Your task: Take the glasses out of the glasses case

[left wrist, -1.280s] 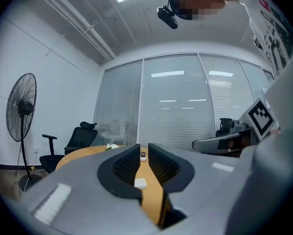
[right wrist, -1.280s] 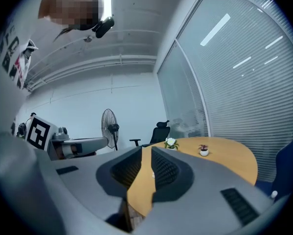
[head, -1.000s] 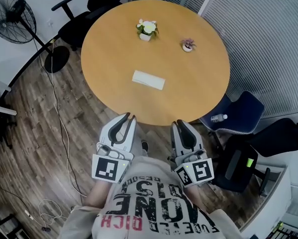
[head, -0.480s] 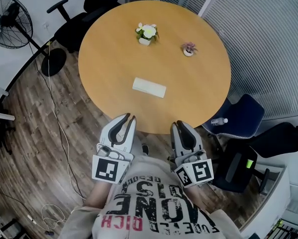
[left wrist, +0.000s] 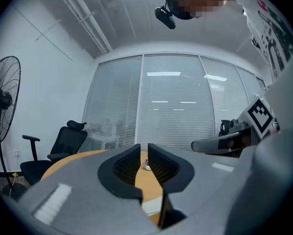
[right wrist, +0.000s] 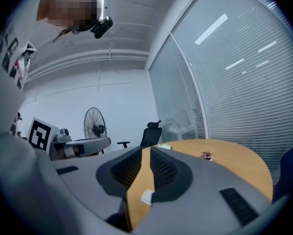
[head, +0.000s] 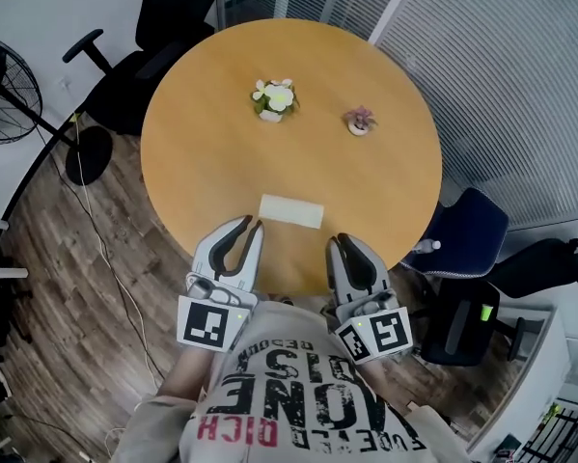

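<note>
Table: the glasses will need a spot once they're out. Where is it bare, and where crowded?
The table is bare along its left, beside the case and white flowers, and on the right below the pink plant. The strip between case and plants is free too. Tightest: the near edge by the case.

Office meeting room: round table, swivel chairs (blinds on glass walls).

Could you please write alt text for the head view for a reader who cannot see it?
A white glasses case lies near the front edge of a round wooden table, just ahead of the left gripper and right gripper, both empty. A white-flowered pot and a pink-flowered pot stand farther back.
</note>
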The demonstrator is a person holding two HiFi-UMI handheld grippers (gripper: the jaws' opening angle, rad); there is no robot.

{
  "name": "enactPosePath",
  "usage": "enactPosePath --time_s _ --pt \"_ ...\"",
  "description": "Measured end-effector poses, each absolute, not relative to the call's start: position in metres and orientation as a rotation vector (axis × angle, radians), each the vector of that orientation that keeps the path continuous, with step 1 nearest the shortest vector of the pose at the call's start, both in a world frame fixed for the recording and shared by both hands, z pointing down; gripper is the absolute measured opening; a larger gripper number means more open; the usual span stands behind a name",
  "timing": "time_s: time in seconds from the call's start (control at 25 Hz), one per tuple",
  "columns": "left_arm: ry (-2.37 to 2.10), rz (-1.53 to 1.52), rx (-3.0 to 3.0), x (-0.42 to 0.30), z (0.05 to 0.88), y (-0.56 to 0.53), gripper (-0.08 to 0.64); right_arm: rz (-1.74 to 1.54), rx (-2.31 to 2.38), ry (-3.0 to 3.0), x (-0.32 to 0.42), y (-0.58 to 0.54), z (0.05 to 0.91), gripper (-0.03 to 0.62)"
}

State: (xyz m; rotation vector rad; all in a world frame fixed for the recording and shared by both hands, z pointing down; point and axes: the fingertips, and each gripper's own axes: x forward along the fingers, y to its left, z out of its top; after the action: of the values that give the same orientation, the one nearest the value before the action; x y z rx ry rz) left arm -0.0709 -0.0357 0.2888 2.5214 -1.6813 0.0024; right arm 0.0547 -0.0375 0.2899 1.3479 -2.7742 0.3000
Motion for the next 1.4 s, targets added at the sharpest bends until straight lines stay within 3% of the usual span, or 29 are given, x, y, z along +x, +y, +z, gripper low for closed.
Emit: enactPosePath --time_s 1.4 --pt "-1.637 0.075 2.476 -0.081 0.325 -0.089 0.057 0.397 1.398 -2.65 0.067 -0.095 0.33 0.038"
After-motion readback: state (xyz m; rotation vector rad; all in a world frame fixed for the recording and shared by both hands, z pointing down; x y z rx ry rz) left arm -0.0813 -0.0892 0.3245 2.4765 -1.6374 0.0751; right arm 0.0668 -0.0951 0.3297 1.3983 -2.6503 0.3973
